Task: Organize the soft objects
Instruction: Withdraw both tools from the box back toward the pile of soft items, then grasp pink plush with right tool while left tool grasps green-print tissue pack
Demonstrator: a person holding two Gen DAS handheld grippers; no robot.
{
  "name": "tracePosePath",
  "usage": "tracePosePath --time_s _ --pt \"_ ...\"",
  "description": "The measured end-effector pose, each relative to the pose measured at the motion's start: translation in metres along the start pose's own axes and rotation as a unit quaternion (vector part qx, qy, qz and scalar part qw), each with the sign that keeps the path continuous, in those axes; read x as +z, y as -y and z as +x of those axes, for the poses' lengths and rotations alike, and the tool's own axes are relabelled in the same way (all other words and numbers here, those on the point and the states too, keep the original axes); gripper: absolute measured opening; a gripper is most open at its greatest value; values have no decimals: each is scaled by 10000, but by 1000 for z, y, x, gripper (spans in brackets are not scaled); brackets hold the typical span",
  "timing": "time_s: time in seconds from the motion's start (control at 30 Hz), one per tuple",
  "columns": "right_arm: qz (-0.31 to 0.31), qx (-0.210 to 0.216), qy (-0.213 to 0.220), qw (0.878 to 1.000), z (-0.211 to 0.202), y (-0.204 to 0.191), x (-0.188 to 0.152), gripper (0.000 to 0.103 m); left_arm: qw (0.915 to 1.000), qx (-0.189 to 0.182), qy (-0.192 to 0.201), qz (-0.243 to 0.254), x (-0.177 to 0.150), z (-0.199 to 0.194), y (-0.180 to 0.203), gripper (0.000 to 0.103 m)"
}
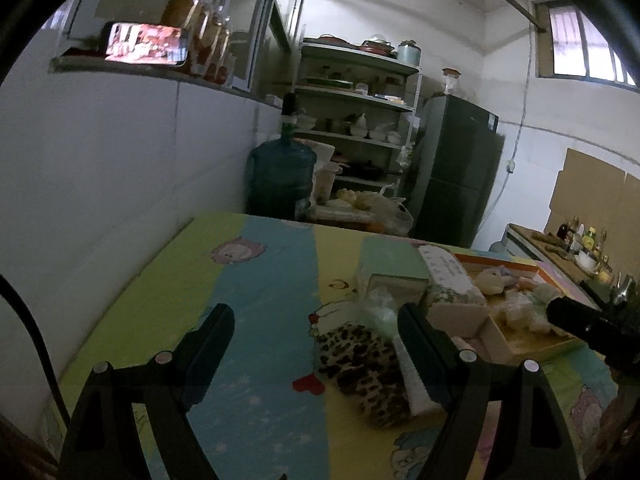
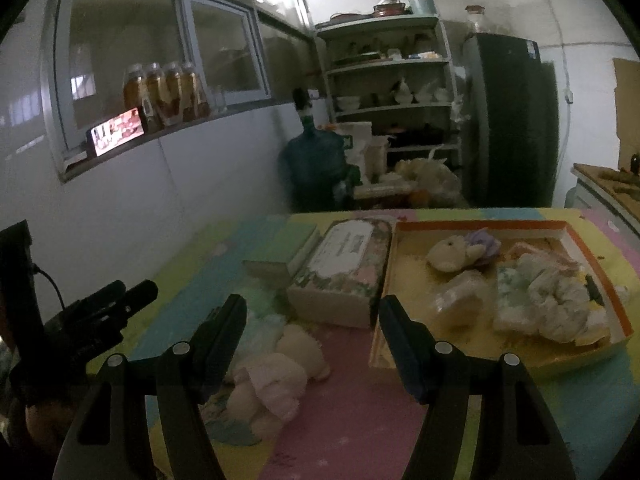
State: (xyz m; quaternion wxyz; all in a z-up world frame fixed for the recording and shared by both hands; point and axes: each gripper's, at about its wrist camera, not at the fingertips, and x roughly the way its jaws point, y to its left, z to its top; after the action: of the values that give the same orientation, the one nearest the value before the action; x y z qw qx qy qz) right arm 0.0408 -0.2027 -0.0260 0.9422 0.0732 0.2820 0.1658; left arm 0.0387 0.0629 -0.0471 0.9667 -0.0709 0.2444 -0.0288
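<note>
In the left wrist view my left gripper (image 1: 316, 314) hangs open over the bright cartoon tablecloth. A leopard-print soft item (image 1: 362, 372) lies just below it, close to the right finger, and nothing presses on it. My right gripper (image 2: 312, 304) is open too, above the cloth. A pile of pale soft cloths (image 2: 272, 372) lies by its left finger. An orange-rimmed shallow box (image 2: 560, 229) at the right holds a cream plush toy (image 2: 452, 255) and crumpled white cloths (image 2: 556, 300). That box (image 1: 516, 344) also shows in the left wrist view.
A floral tissue box (image 2: 344, 270) and a green flat box (image 2: 280, 248) stand mid-table beside the orange-rimmed one. A white wall runs along the left. Beyond the table's far edge are a water jug (image 2: 316, 168), shelves (image 2: 392, 68) and a dark fridge (image 2: 512, 120).
</note>
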Motion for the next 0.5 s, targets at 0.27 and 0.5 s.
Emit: tracePosePath --time_s 0.27,0.5 --pt "115 72 -184 9997 20 -10 -9 70 9999 34 -70 -76 -8 2 -15 84" --pt "375 67 -544 9978 47 -14 -24 70 9998 -36 -195 -67 -16 5 -22 84"
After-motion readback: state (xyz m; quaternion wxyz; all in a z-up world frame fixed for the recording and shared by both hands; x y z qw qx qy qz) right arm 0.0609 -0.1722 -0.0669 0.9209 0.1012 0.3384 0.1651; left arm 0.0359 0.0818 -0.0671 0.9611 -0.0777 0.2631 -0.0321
